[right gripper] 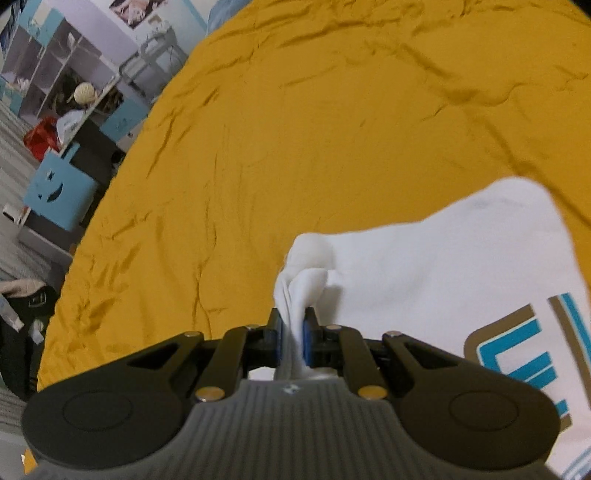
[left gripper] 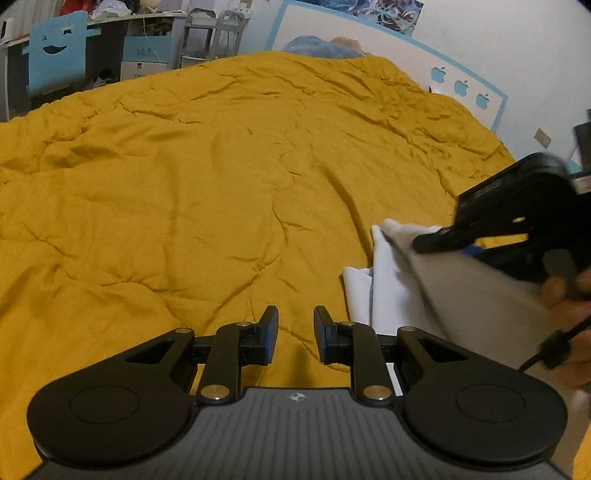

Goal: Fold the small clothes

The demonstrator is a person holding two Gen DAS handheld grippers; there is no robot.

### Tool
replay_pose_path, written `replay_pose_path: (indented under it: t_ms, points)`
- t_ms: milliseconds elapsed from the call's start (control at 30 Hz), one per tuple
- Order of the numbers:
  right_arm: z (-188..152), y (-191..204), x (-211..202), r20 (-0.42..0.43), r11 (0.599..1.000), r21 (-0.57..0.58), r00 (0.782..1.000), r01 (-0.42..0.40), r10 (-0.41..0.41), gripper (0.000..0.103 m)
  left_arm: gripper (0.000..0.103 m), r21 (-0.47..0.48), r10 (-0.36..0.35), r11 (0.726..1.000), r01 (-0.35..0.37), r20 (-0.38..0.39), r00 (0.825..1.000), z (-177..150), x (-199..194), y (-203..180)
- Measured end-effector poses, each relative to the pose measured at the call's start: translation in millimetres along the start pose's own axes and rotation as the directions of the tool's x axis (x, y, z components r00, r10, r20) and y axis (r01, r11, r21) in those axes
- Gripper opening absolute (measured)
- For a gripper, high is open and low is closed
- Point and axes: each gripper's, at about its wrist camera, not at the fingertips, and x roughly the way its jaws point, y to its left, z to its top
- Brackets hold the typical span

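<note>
A small white shirt [right gripper: 443, 280] with a blue and brown print lies on the yellow quilt [right gripper: 295, 147]. My right gripper [right gripper: 293, 325] is shut on a bunched edge of the shirt and lifts it. In the left wrist view the shirt [left gripper: 391, 280] hangs at the right, held by the right gripper [left gripper: 428, 242]. My left gripper [left gripper: 295, 332] is open and empty, low over the quilt [left gripper: 221, 184], left of the shirt.
The quilt covers the whole bed. A blue chair with a smiley cutout [left gripper: 55, 51] and a cluttered desk [left gripper: 147, 26] stand past the far left edge. A white and blue headboard [left gripper: 443, 62] runs along the far right.
</note>
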Motion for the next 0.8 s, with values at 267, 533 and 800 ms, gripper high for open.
replay_pose_path:
  t_ms: [267, 533, 800]
  points:
    - [-10.7, 11.3, 37.8, -0.079, 0.996, -0.078, 0.996, 0.037, -0.043, 0.013, 0.025, 0.004, -0.012, 1.0, 0.012, -0.023, 1.0, -3.7, 0.1, -1.1]
    - [-32.7, 39.9, -31.7, -0.119, 0.979, -0.139, 0.984, -0.148, 0.132, 0.029, 0.025, -0.231, -0.192, 0.956, 0.18, -0.029, 0.981, -10.6, -51.9, 29.3]
    - [-74.5, -0.7, -135.7, 0.014, 0.954, -0.217, 0.977, -0.206, 0.214, 0.03, 0.042, -0.447, -0.367, 0.828, 0.339, 0.026, 0.93, -49.9, -91.7, 46.6]
